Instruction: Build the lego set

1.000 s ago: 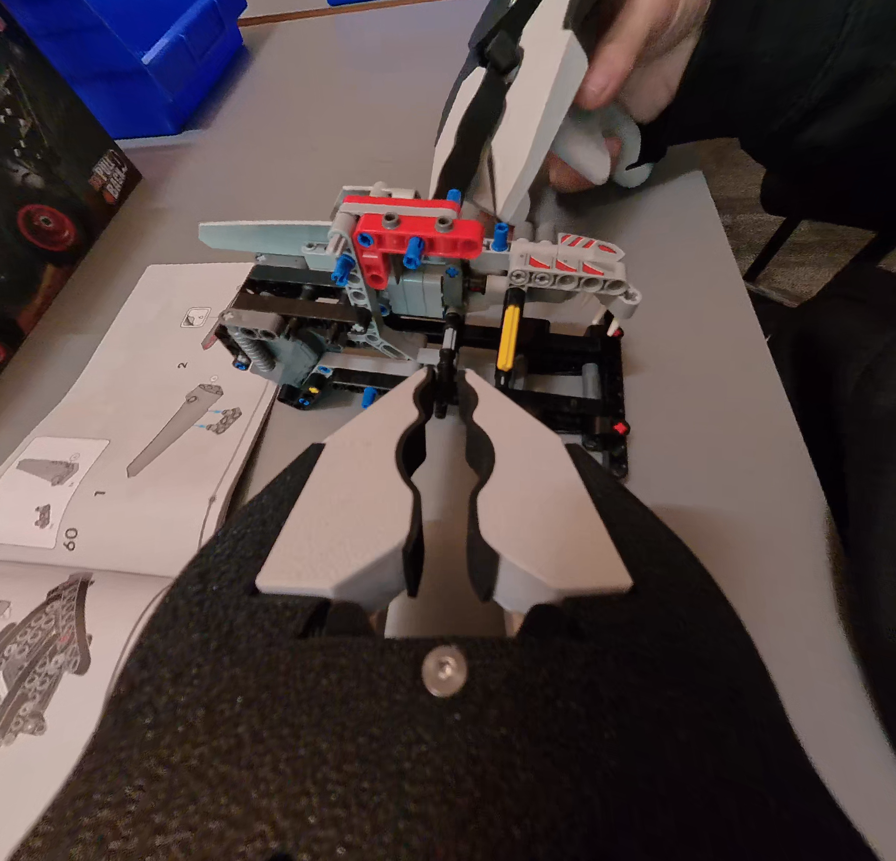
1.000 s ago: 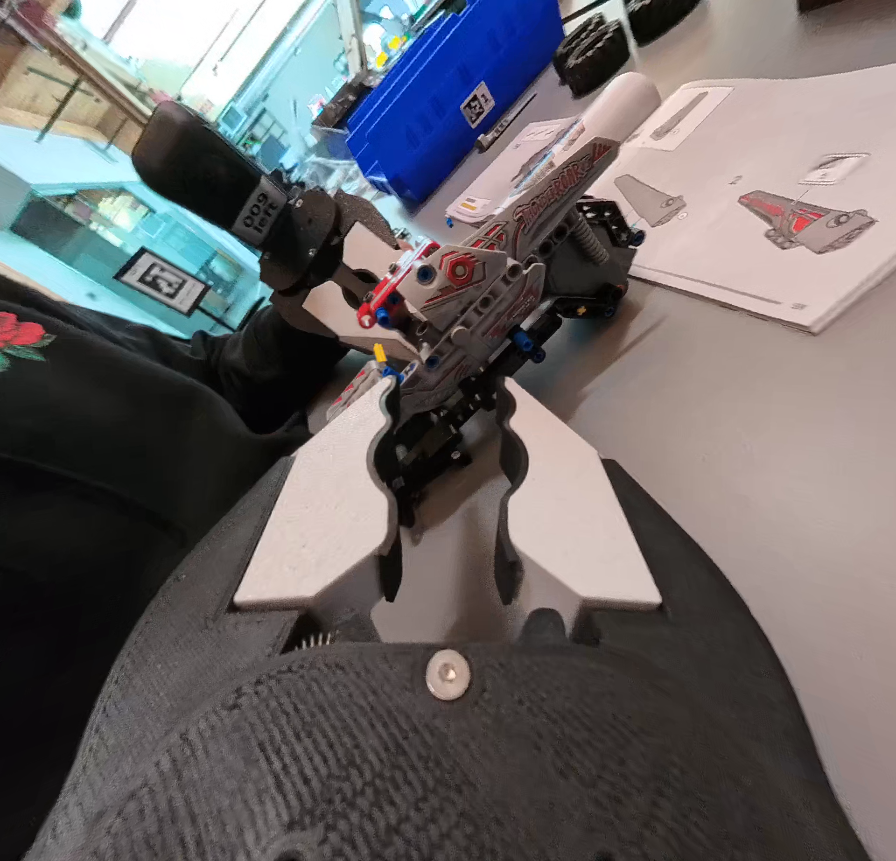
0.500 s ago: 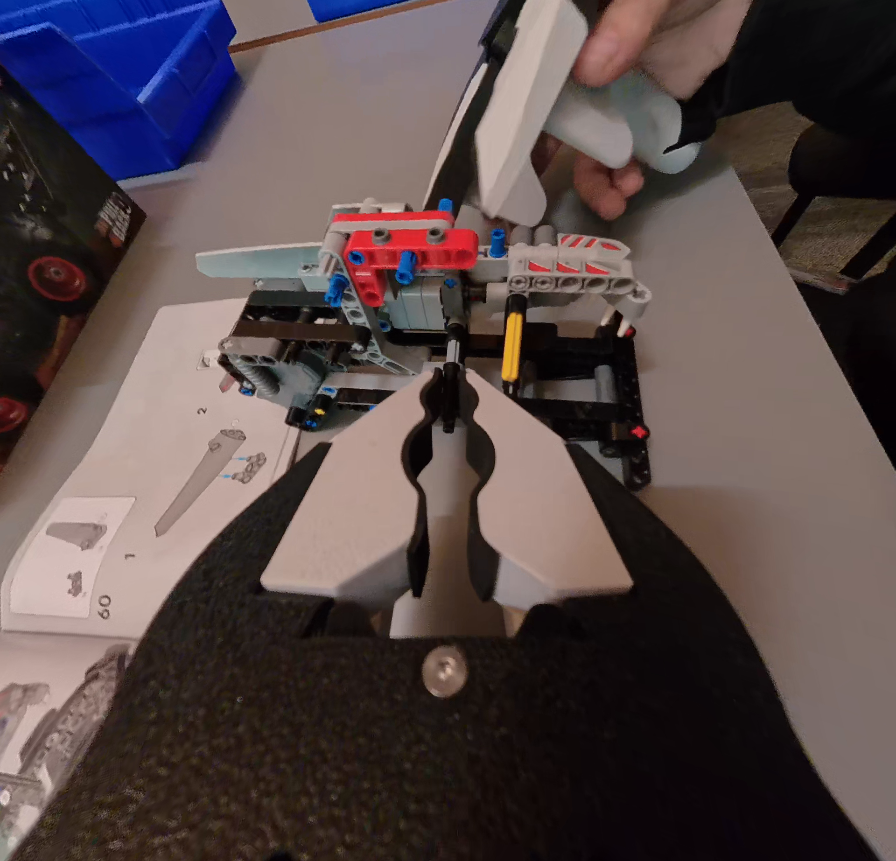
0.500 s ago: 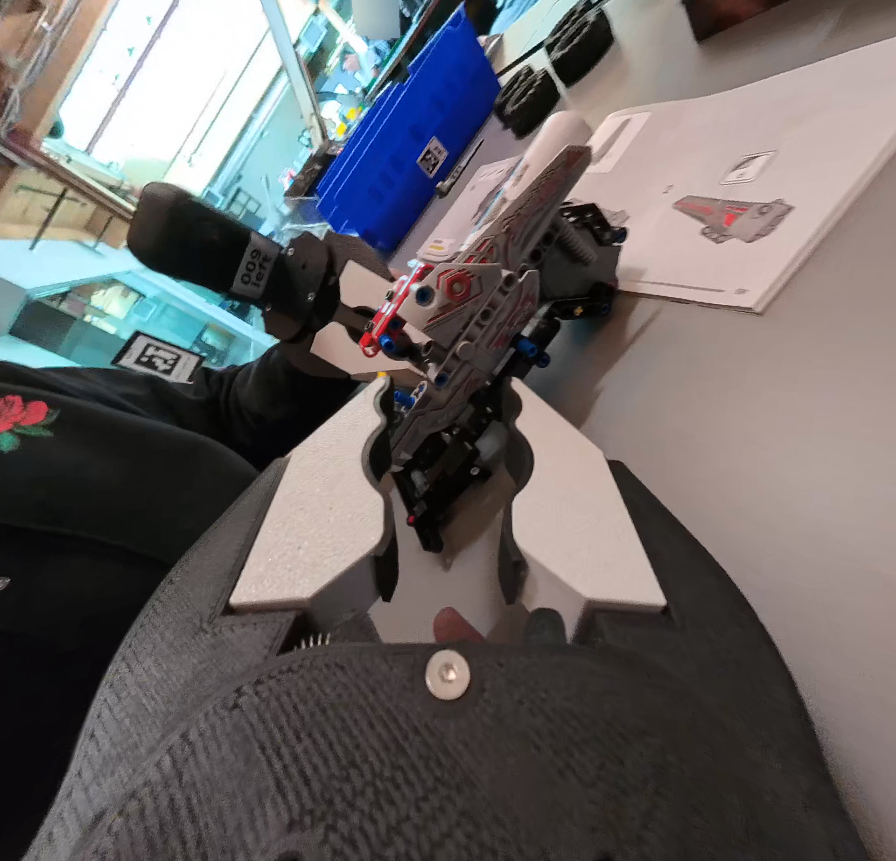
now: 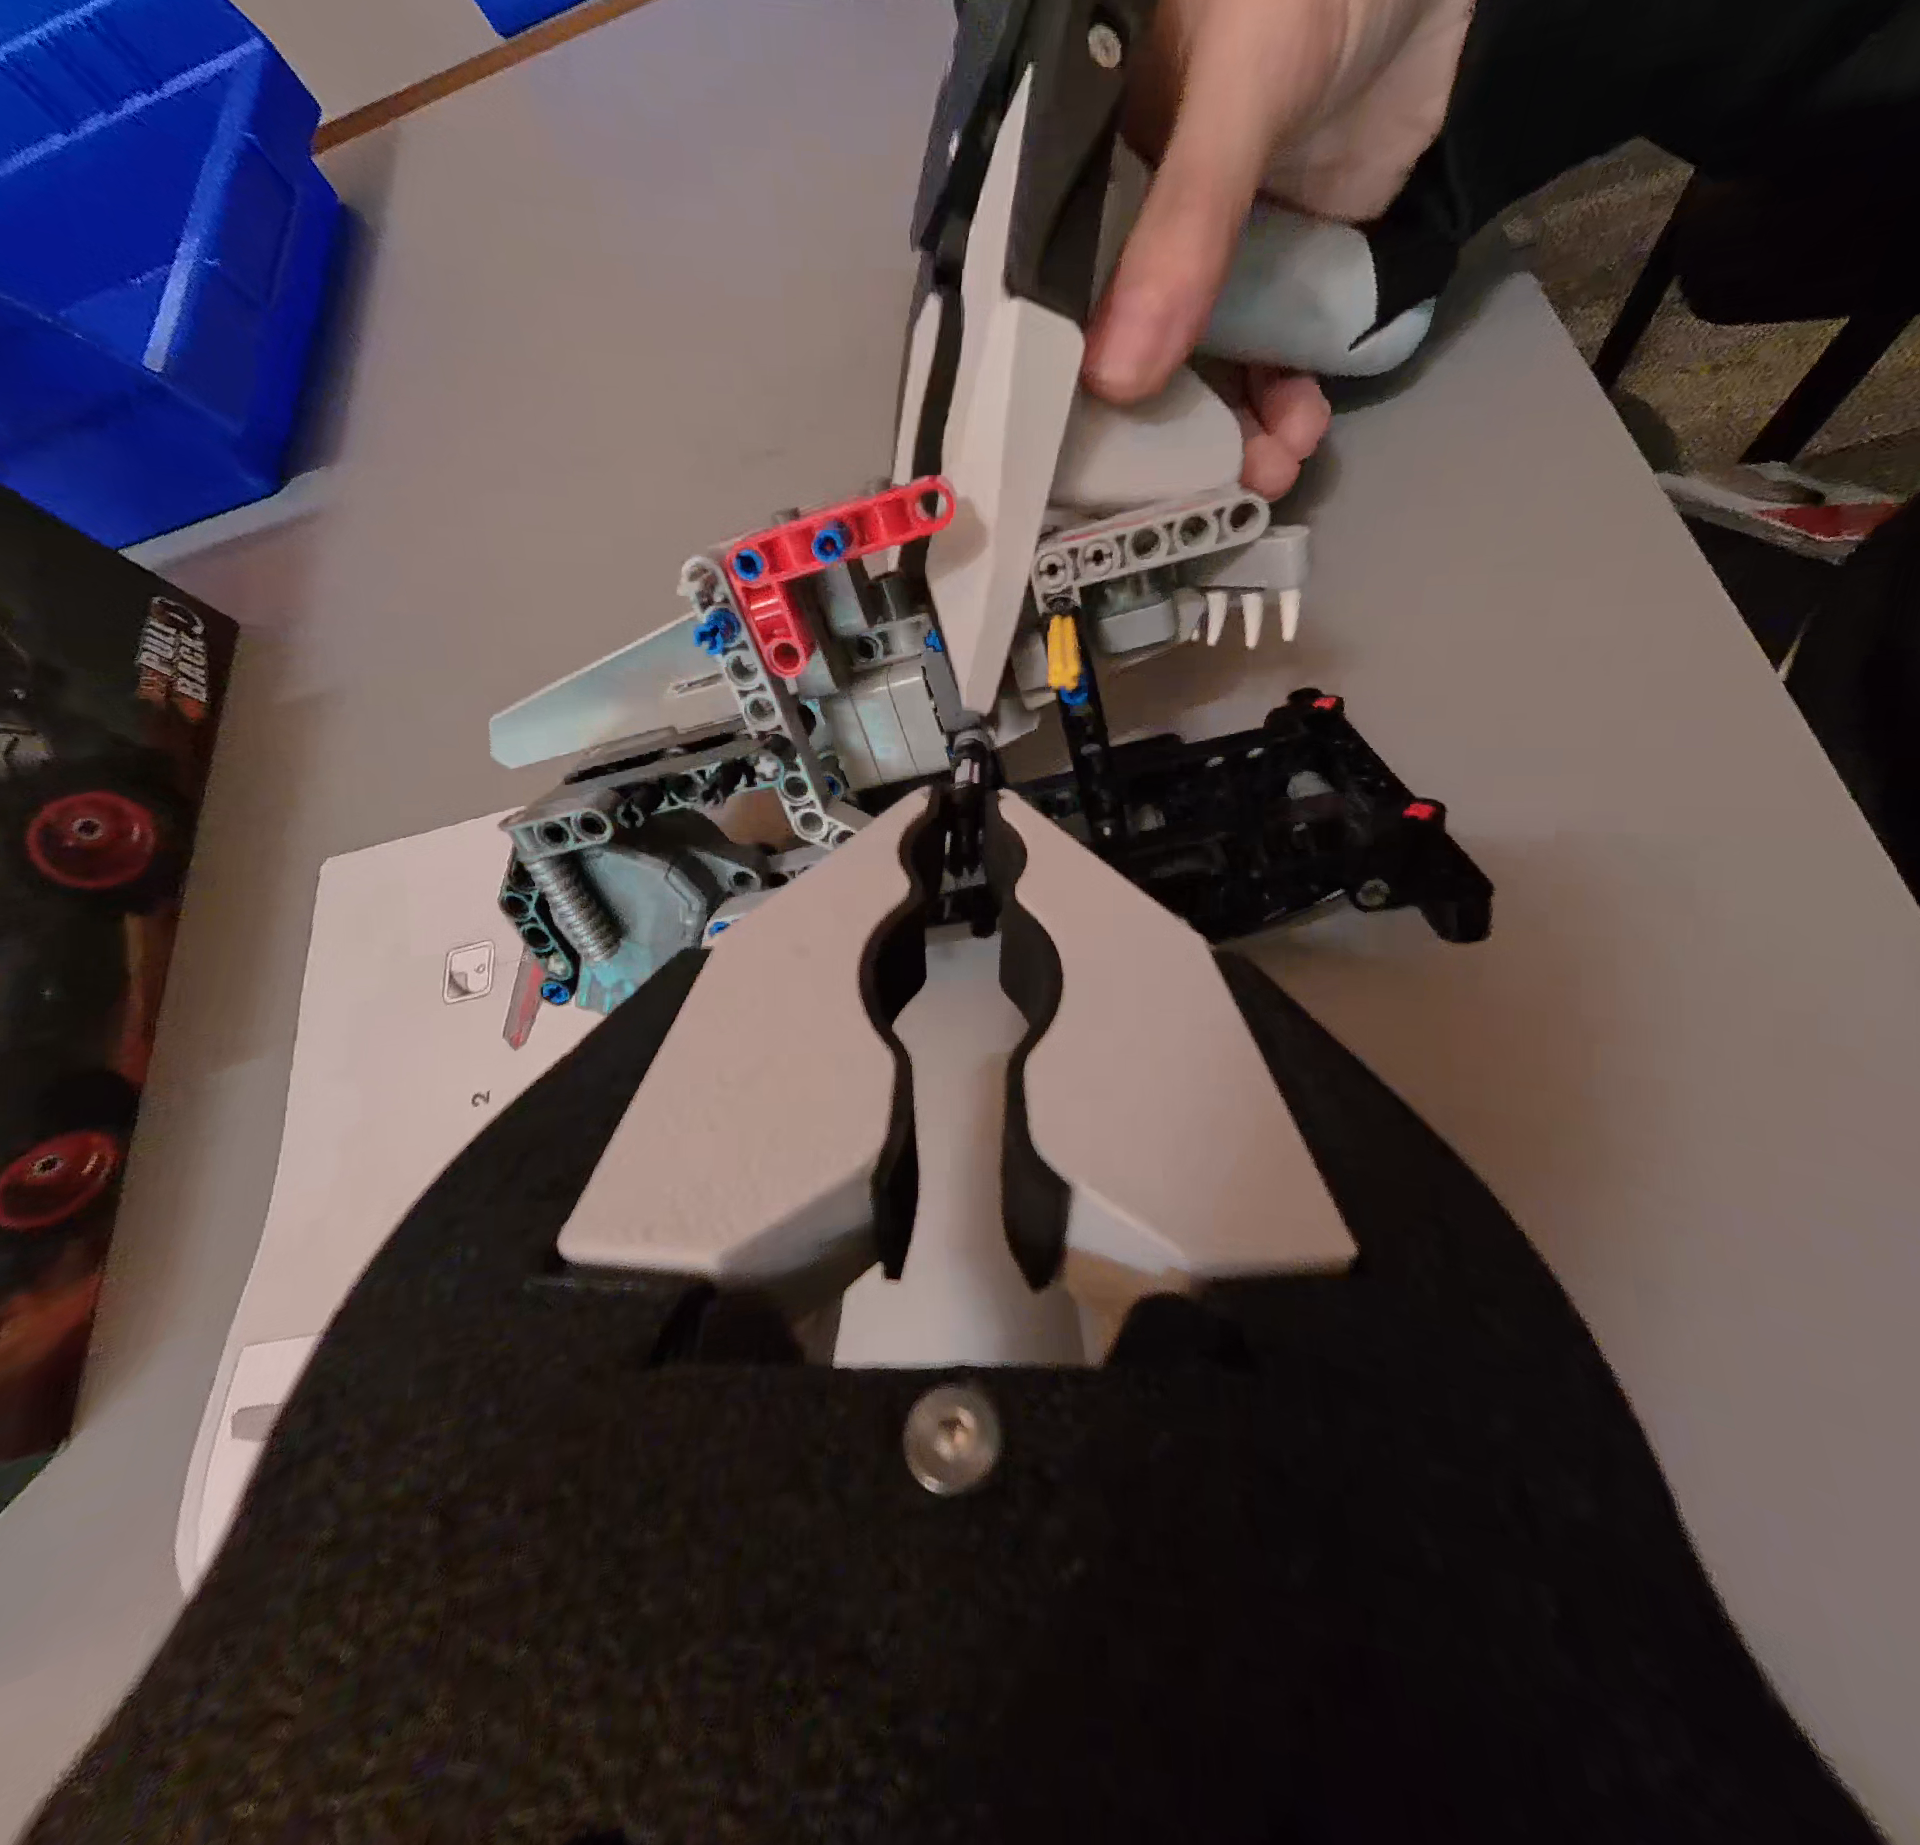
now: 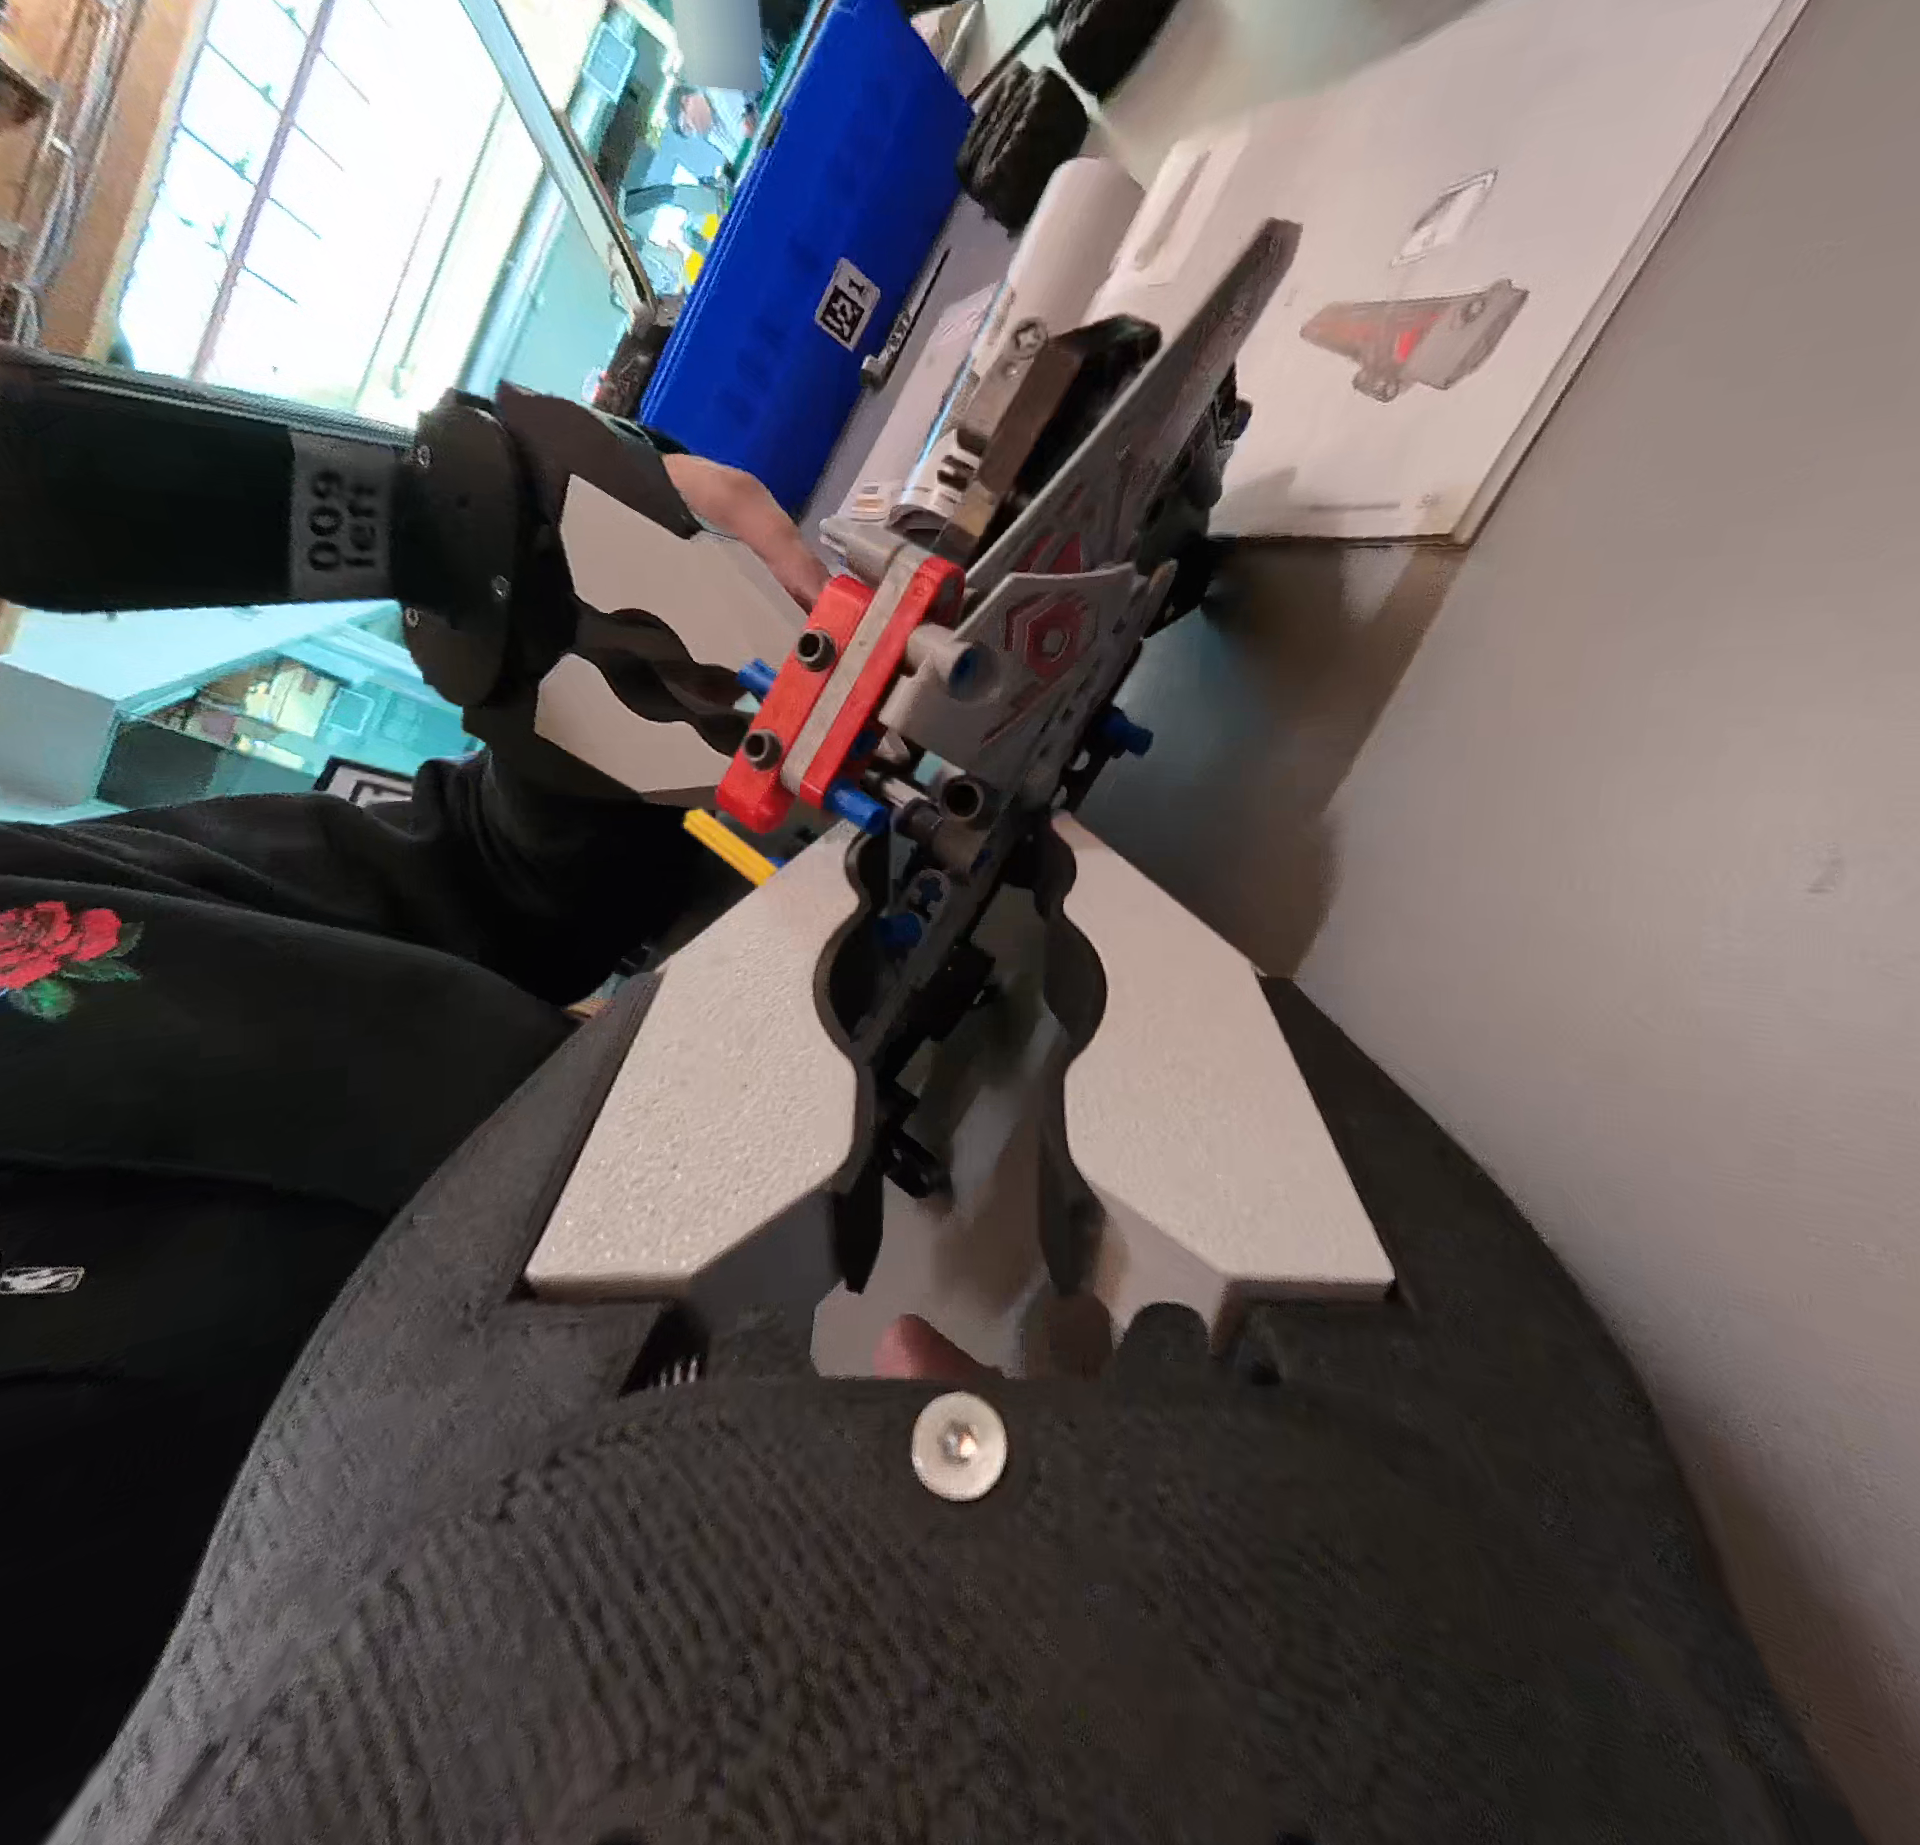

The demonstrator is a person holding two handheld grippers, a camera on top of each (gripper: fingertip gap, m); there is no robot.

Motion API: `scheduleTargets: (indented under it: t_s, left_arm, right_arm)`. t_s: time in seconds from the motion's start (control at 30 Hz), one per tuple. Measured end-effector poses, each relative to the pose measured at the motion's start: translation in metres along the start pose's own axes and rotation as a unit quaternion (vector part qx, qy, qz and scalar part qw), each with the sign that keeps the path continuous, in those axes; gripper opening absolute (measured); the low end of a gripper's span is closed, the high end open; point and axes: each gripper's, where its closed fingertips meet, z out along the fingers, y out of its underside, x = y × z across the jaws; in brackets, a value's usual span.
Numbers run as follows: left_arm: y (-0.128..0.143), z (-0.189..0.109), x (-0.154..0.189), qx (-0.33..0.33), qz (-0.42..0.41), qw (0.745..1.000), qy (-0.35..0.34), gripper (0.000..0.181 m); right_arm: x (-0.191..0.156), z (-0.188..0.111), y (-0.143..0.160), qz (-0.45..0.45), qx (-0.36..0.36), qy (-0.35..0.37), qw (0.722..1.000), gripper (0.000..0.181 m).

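Note:
The half-built lego model (image 5: pixel 862 694) is grey and black, with a red L-shaped beam (image 5: pixel 821 559), white teeth (image 5: pixel 1252 616) and a black chassis frame (image 5: pixel 1268 829). It is tilted over the grey table (image 5: pixel 644 289). My left gripper (image 5: pixel 966 819) is shut on a thin black part at the model's near side. My right gripper (image 5: pixel 971 694) comes down from above, held by a hand (image 5: pixel 1278 133). In the right wrist view the right gripper (image 6: pixel 956 860) is closed around the model (image 6: pixel 1049 673) at its black frame. The left gripper (image 6: pixel 727 694) meets the model from the left.
An open instruction booklet (image 5: pixel 416 1016) lies under the model's left end; it also shows in the right wrist view (image 6: pixel 1455 341). Blue bins (image 5: pixel 135 237) stand at the back left, a dark product box (image 5: pixel 83 860) at the left. Black tyres (image 6: pixel 1101 19) lie near a blue bin (image 6: pixel 821 237). The table edge runs at the right (image 5: pixel 1714 548). My two grippers' fingertips are within a few centimetres of each other.
The model has tipped and turned between both grippers. The right gripper has swung lower over the model's top. Both grippers have kept their hold.

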Motion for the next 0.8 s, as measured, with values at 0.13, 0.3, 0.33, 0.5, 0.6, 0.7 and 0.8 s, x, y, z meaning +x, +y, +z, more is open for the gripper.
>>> scheduleTargets:
  t_s: [0.13,0.3,0.33,0.5,0.6,0.7,0.8]
  left_arm:
    - [0.0,0.001,-0.001,-0.014,-0.014,1.0,-0.006,0.004]
    - [0.005,-0.003,-0.007,-0.038,-0.003,0.999,-0.032,0.004]
    - [0.006,-0.004,-0.007,-0.038,-0.006,0.999,-0.034,0.004]
    - [0.008,-0.004,-0.011,-0.035,-0.018,0.999,-0.032,0.004]
    - [0.008,-0.003,-0.015,-0.041,-0.014,0.998,-0.037,0.004]
    - [0.008,-0.001,-0.018,-0.047,-0.009,0.998,-0.044,0.004]
    - [0.009,-0.001,-0.02,-0.046,-0.007,0.998,-0.048,0.004]
  right_arm:
    - [0.003,0.001,-0.001,-0.002,-0.001,-0.004,1.0,0.023]
    - [0.003,0.007,-0.006,0.014,0.019,-0.006,1.0,0.024]
    - [0.003,0.008,-0.007,0.013,0.023,-0.001,1.0,0.024]
    - [0.004,0.009,-0.011,0.026,0.038,0.001,0.999,0.025]
    - [0.008,0.008,-0.021,0.046,0.05,0.009,0.998,0.026]
    - [0.011,0.007,-0.023,0.026,0.041,0.035,0.998,0.026]
    - [0.012,0.007,-0.025,0.03,0.049,0.03,0.998,0.025]
